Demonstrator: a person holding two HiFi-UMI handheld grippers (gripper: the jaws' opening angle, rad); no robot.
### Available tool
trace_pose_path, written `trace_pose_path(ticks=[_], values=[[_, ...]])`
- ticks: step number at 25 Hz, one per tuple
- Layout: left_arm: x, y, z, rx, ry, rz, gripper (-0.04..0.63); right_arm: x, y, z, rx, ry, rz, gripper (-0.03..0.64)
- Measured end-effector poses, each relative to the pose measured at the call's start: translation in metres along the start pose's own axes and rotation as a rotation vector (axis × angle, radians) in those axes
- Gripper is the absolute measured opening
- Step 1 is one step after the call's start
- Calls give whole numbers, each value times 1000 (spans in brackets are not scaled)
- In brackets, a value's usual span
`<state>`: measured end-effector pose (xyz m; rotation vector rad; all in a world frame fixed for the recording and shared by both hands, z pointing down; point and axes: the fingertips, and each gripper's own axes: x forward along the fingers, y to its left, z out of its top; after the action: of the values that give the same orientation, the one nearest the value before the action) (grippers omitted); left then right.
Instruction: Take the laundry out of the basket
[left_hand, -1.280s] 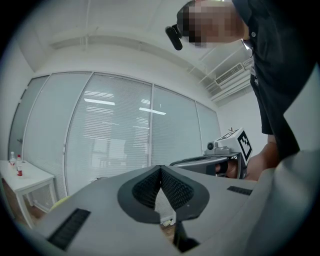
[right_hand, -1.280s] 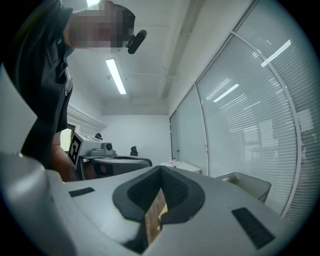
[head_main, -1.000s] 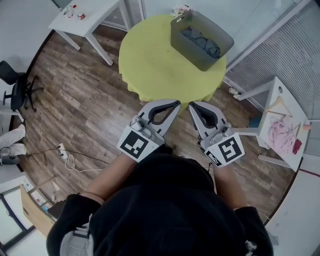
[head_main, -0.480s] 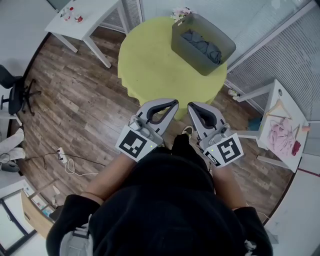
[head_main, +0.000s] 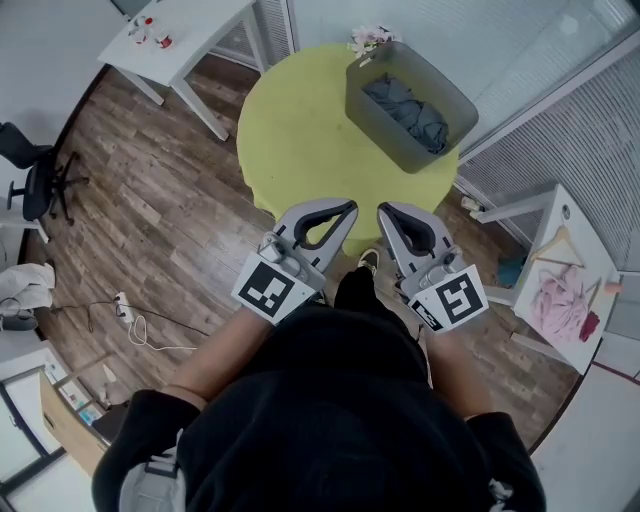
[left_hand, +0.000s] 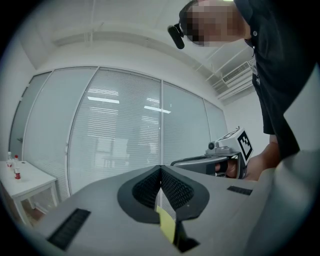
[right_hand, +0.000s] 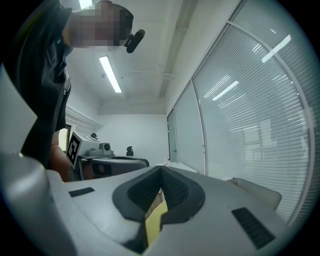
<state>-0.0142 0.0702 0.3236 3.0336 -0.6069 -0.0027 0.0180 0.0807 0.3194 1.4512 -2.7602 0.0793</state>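
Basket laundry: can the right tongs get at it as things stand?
Probably, once opened: right tongs are shut, short of the basket, but its top is open and the yellow table between lies bare.

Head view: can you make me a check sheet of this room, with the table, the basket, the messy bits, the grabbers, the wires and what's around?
Surface: round yellow table, mostly bare.
Job's things: grey basket at the table's far right edge, dark laundry inside.
Clutter: pink cloth at right; bottles at upper left.
Grippers: left gripper and right gripper shut, empty, short of the table.
Cables: white cable on the floor.
Surroundings: wood floor, blinds, chair.
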Motion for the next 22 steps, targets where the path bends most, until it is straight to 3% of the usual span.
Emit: trace_pose_path(ticks=[22], values=[[149,35,5,26,37,91,9,10,-153,1,18,4,103,21]])
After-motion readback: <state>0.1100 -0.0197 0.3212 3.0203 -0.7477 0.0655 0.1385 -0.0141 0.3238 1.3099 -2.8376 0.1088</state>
